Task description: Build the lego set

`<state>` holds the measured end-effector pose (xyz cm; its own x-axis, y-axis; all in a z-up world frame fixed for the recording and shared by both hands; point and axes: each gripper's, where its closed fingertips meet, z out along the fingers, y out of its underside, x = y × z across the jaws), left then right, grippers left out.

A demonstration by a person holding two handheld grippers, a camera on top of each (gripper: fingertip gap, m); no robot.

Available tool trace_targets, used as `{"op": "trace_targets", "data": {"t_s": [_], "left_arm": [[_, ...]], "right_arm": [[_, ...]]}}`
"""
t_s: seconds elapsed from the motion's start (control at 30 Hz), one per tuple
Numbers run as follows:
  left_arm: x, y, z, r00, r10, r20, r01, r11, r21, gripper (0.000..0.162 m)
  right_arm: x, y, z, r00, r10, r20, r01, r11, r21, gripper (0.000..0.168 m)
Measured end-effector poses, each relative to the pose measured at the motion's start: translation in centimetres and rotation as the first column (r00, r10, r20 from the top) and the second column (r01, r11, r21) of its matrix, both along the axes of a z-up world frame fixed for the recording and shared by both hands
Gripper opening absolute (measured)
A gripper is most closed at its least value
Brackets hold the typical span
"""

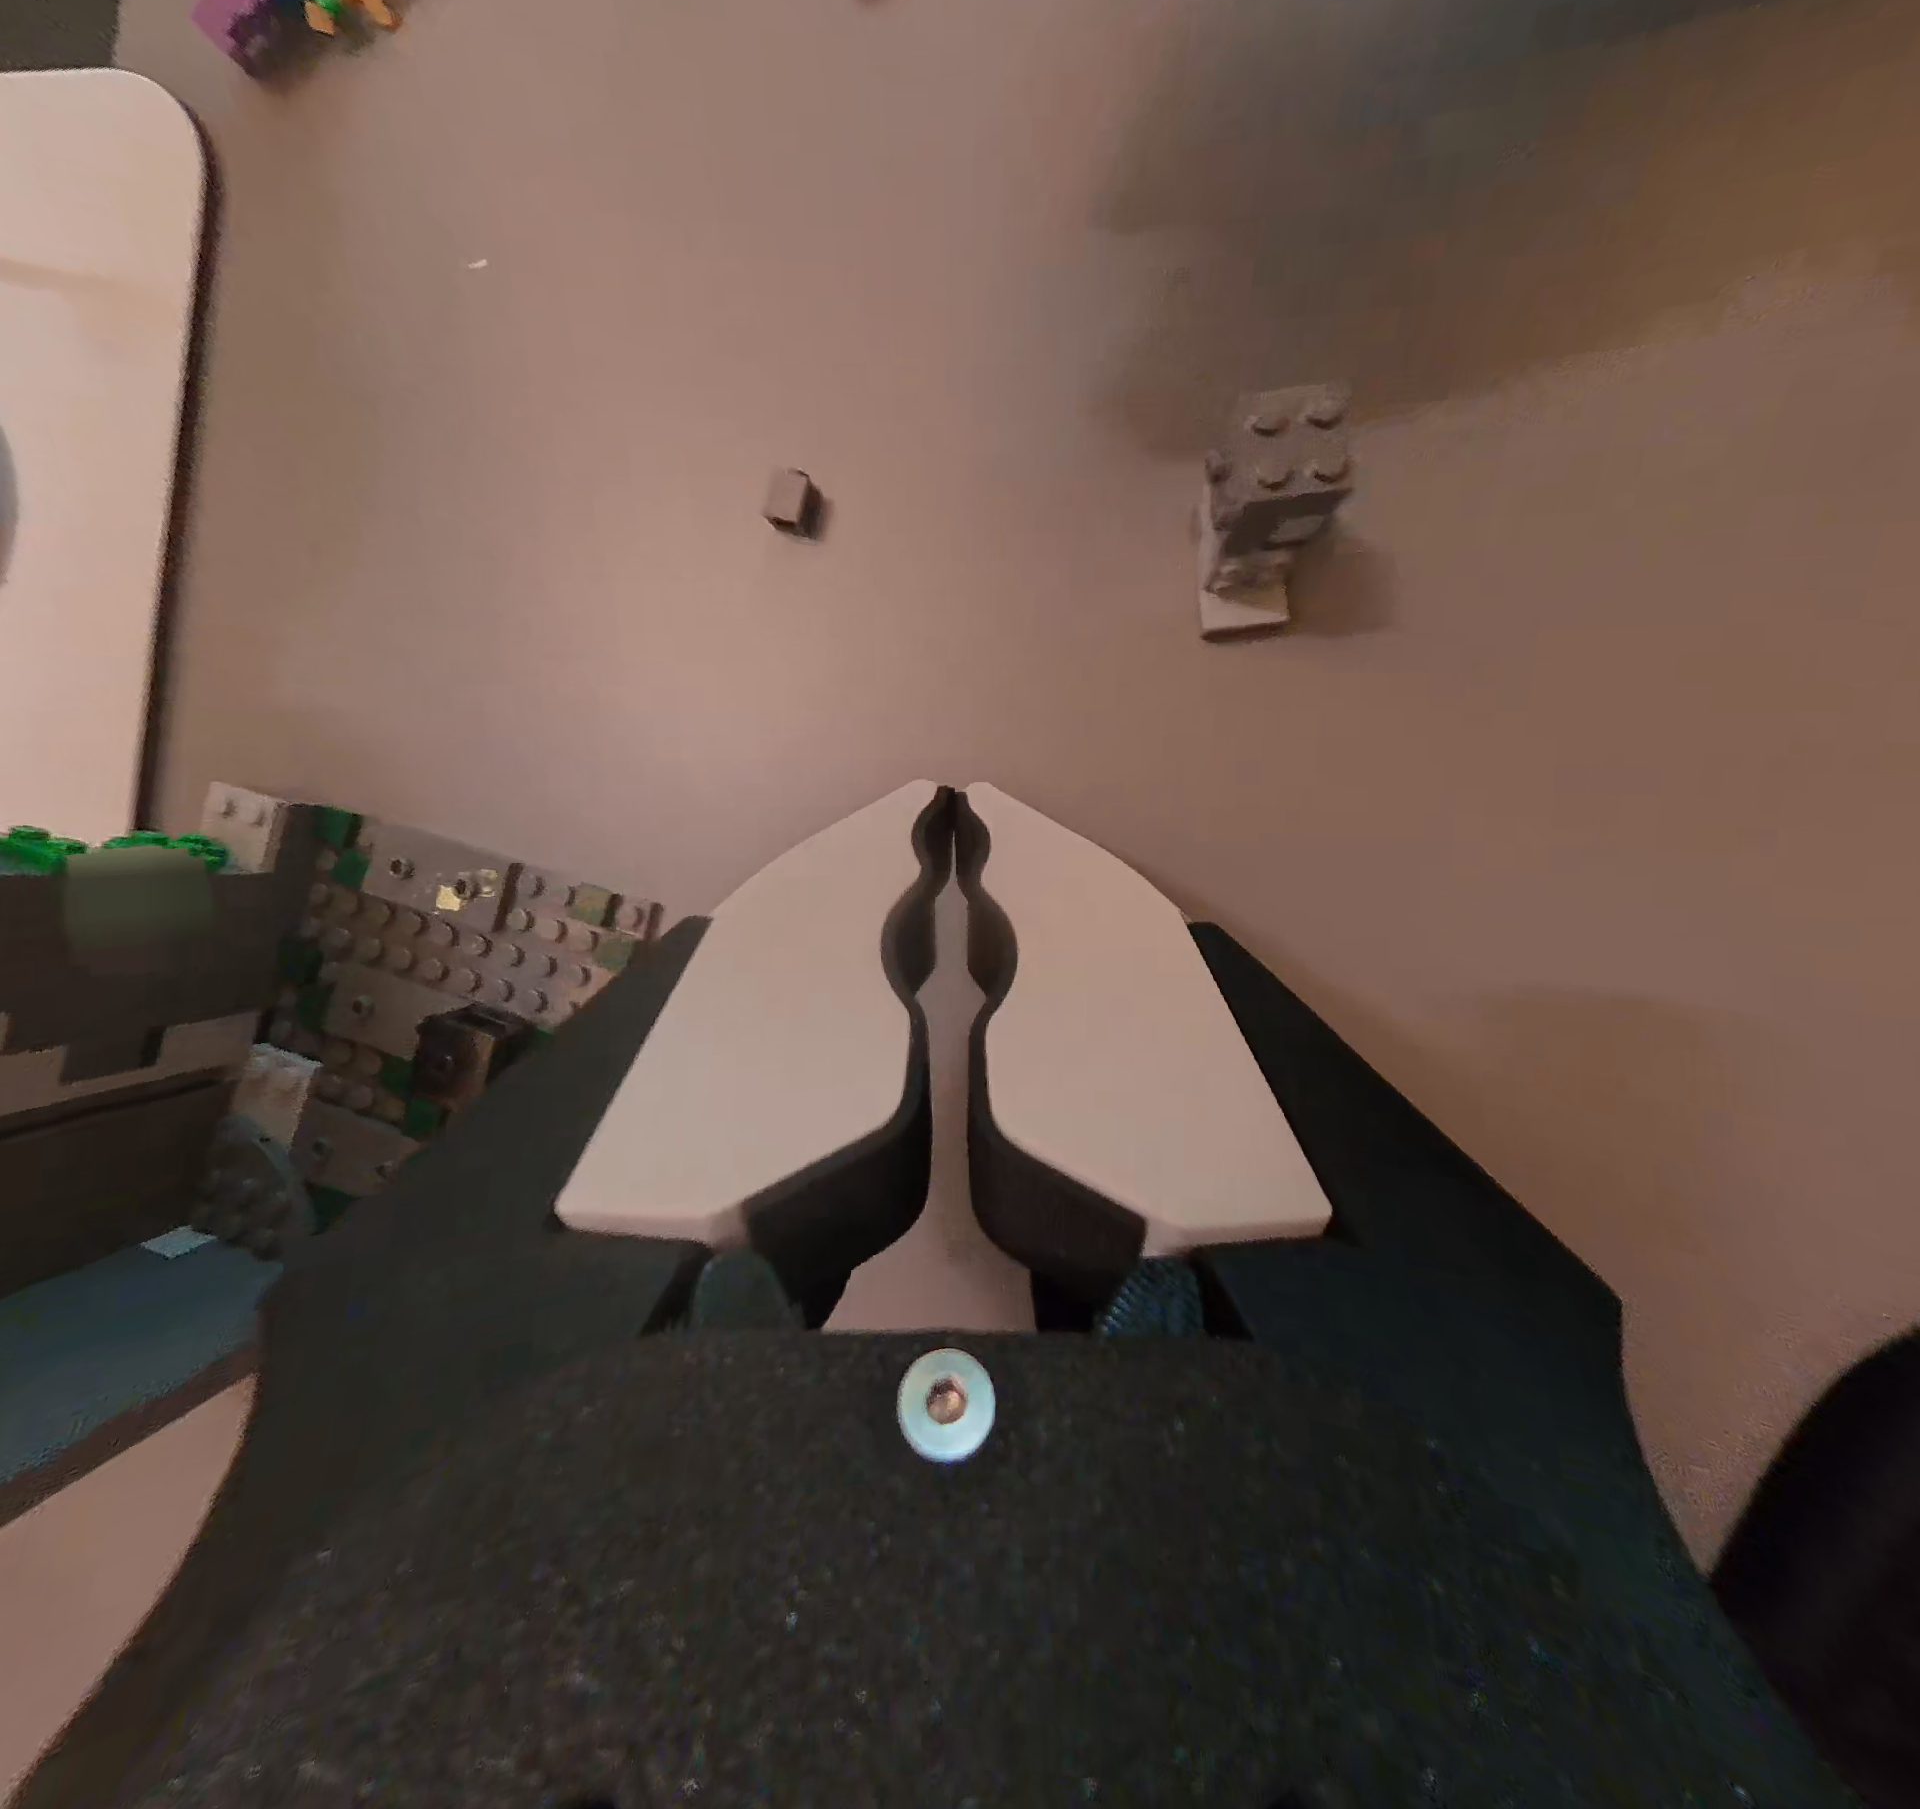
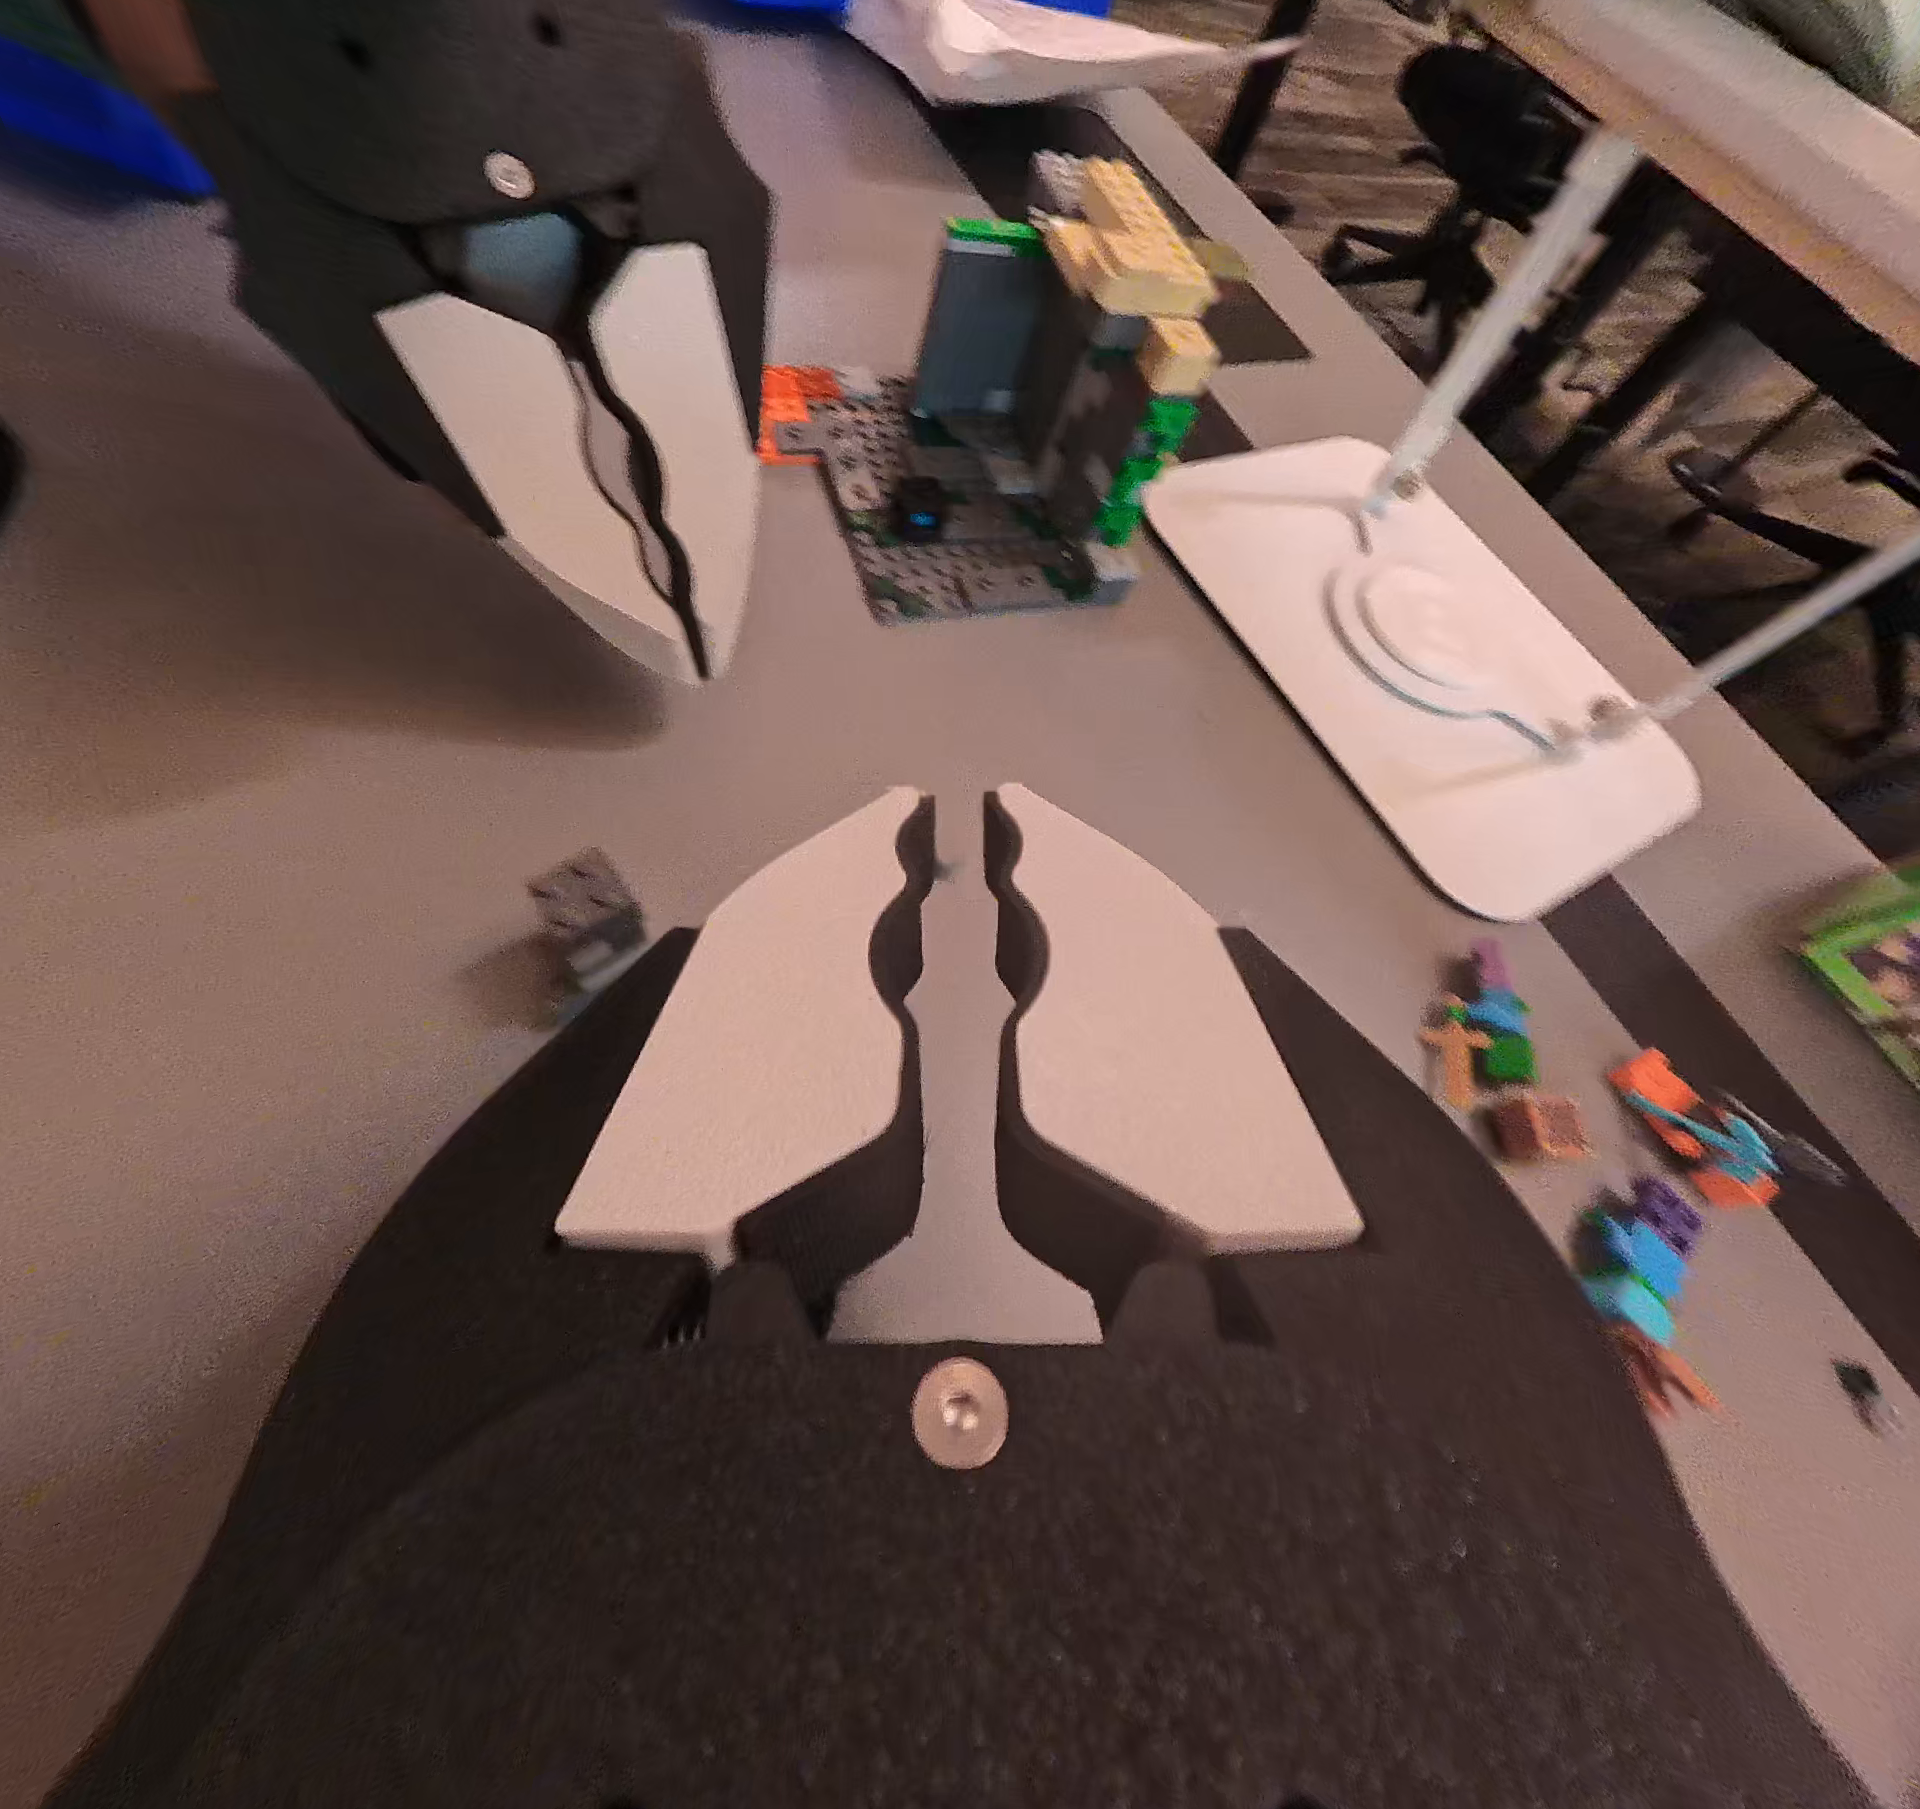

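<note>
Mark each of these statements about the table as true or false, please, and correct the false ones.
1. The left gripper is shut and holds nothing. True.
2. The right gripper grips a grey brick. False: its jaws stand slightly apart and empty.
3. A small grey brick assembly lies loose on the table. True.
4. The big lego build is held in the air. False: it stands on the table.
5. A white lamp base sits beside the build. True.

lego build: grey baseplate, upright tower, upper centre | grey brick cluster: loose, right of centre | minifigures: lying, right edge
</note>
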<state>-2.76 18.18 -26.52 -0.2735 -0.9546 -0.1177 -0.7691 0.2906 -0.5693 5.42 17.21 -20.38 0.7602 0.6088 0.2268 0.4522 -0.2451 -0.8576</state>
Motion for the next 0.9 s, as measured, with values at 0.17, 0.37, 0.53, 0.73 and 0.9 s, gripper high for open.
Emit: {"op": "trace_targets", "data": {"t_s": [0.17,0.37,0.53,0.73,0.9], "left_arm": [[2.3,1.1,-0.5,0.998,0.025,0.059,-0.028,0.999,0.036,0.011],[5.4,1.7,-1.0,0.999,-0.019,0.044,0.016,0.998,0.065,0.013],[7.3,1.9,-1.4,0.997,-0.076,-0.034,0.079,0.994,0.079,0.013],[7.5,1.5,-2.4,0.975,-0.149,-0.165,0.165,0.982,0.089,0.011],[7.6,1.4,-2.4,0.964,-0.17,-0.206,0.191,0.978,0.088,0.008]], "right_arm": [[2.3,0.1,-1.9,0.997,-0.046,-0.061,0.042,0.997,-0.068,0.009],[1.8,-0.4,-4.1,0.999,-0.029,-0.032,0.025,0.992,-0.121,0.01],[1.6,-0.5,-4.7,0.999,-0.021,-0.025,0.017,0.991,-0.134,0.01],[1.6,-0.6,-4.9,0.999,-0.021,-0.036,0.015,0.99,-0.139,0.01],[1.4,-0.6,-5.1,0.999,-0.013,-0.036,0.008,0.989,-0.146,0.01]]}}
